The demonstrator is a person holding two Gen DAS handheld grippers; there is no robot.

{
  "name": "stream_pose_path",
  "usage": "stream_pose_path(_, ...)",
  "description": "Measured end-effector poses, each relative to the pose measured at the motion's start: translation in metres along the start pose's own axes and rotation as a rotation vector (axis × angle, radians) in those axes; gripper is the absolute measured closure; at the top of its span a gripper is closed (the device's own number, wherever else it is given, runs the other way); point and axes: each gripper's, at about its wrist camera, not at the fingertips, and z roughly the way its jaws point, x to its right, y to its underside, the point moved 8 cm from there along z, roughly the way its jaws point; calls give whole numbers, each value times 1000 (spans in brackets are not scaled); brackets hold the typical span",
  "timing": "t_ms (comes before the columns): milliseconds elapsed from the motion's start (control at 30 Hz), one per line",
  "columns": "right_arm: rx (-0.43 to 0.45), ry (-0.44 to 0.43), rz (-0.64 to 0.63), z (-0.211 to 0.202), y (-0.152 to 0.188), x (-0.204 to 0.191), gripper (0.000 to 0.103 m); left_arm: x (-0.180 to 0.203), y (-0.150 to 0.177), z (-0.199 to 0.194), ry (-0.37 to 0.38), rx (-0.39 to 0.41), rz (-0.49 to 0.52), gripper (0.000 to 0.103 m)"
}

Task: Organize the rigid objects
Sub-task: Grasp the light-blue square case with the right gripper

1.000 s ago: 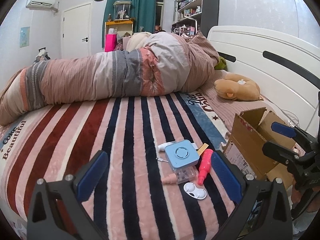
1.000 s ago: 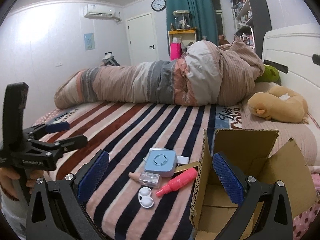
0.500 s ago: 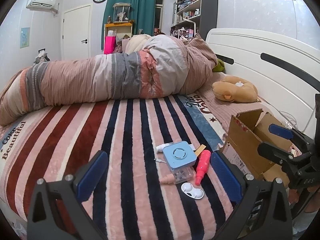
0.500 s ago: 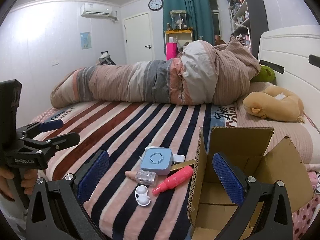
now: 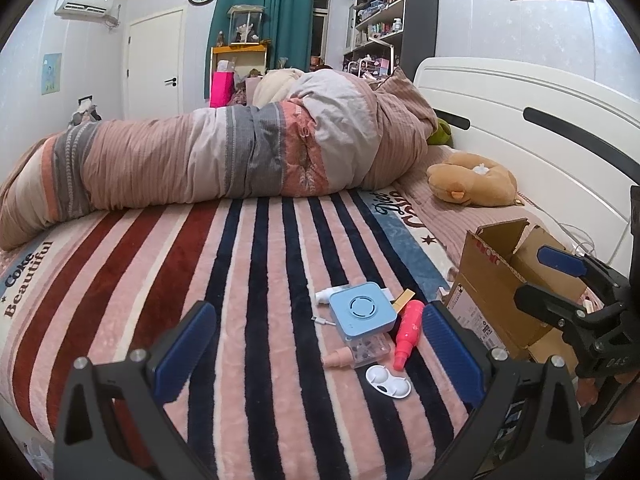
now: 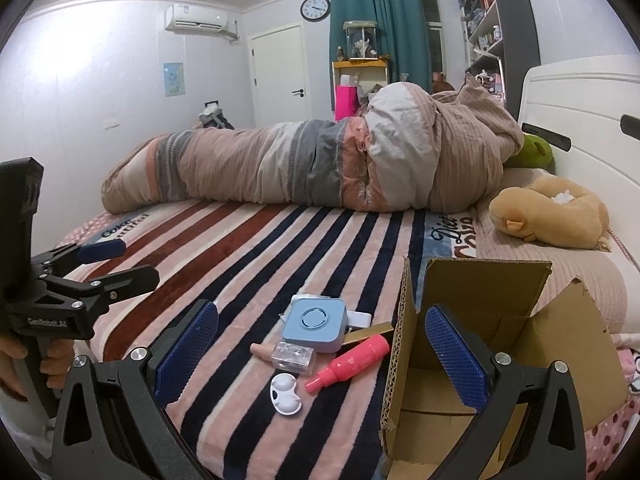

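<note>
Open cardboard box [image 6: 492, 344], interior bare, beside scattered small items [image 6: 316, 344]

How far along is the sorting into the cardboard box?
Nothing looks done: the cardboard box shows no items inside. Both hand-held grippers, left and right, are open and empty. Blue square device, pink bottle and white contact-lens case remain on the blanket.

a home bedroom: striped bed [image 5: 280, 280], rolled duvet [image 6: 320, 168], plush toy [image 5: 472, 180], wall clock [image 6: 315, 8].
</note>
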Motion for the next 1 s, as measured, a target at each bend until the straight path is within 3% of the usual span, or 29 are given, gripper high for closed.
stream_pose_path(133,10,14,-17,-2,-3,-5,1,-6,0,0,8,16,0,1)
stream_pose_path(367,30,-3,-82,2,-25,-36,21,-31,1,1,29,36,-1,1)
stream_pose_path(567,-89,-56,-78,57,-16,-71,20,-72,6,12,51,23,6,1)
stream_pose_path(633,-135,-65,-53,85,-6,-79,14,-83,9,20,77,11,1,1)
stream_pose_path(667,-151,-54,-47,97,-1,-80,5,-87,10,23,91,4,0,1)
stream_pose_path(700,-185,-17,-43,115,7,-78,4,-90,13,29,114,-8,5,1)
stream_pose_path(867,-341,150,-21,179,46,-50,4,-93,24,50,178,-29,31,1)
stream_pose_path(1000,-396,204,-20,212,63,-33,4,-100,33,65,226,-54,-17,1)
